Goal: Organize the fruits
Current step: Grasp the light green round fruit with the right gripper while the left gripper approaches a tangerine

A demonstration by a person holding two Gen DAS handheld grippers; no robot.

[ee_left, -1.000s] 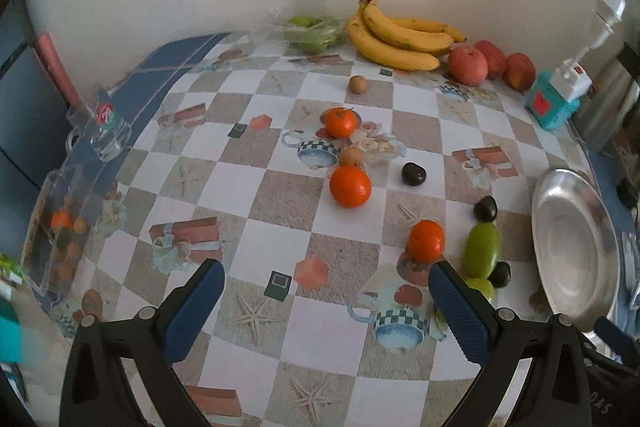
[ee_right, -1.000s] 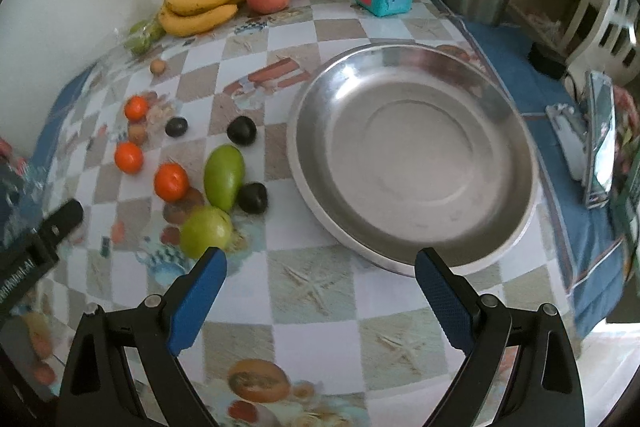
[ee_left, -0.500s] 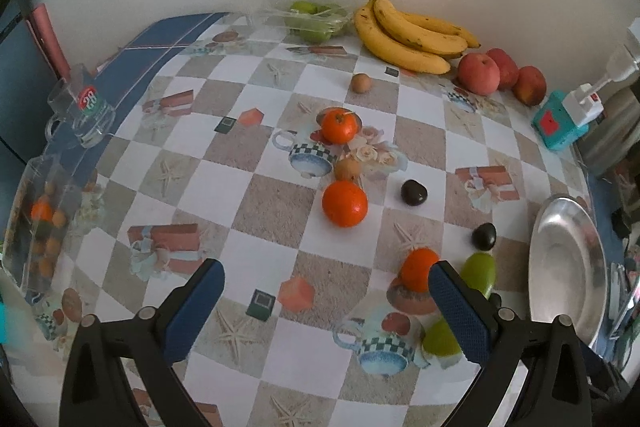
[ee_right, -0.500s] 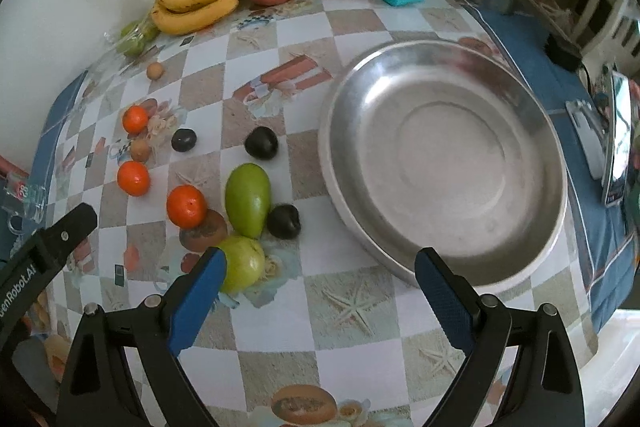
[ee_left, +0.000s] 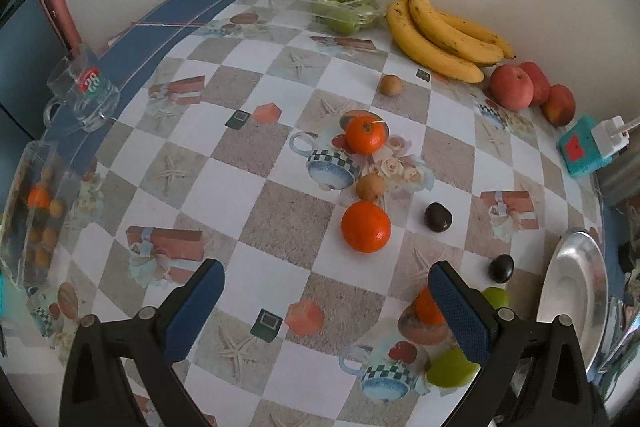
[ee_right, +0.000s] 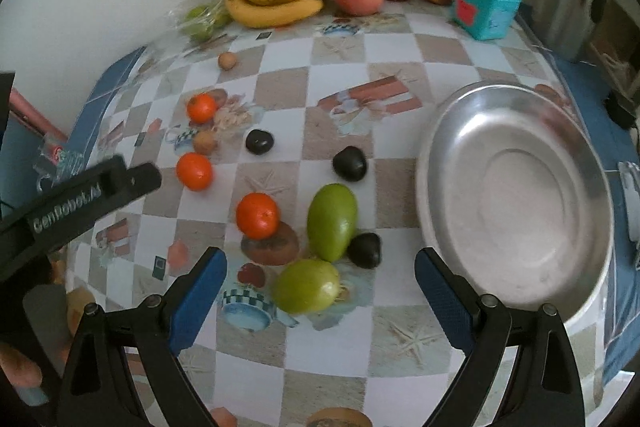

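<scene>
While both the left gripper (ee_left: 326,303) and right gripper (ee_right: 320,291) gaped wide and empty, green mangoes (ee_right: 332,221) lay at the steel dish's (ee_right: 516,291) nine o'clock.

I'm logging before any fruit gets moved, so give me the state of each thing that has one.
left claw: open, holding nothing
right claw: open, holding nothing
metal dish: upright, nothing in it
glass mug: upright
bag of green fruit: lying by the wall
</scene>
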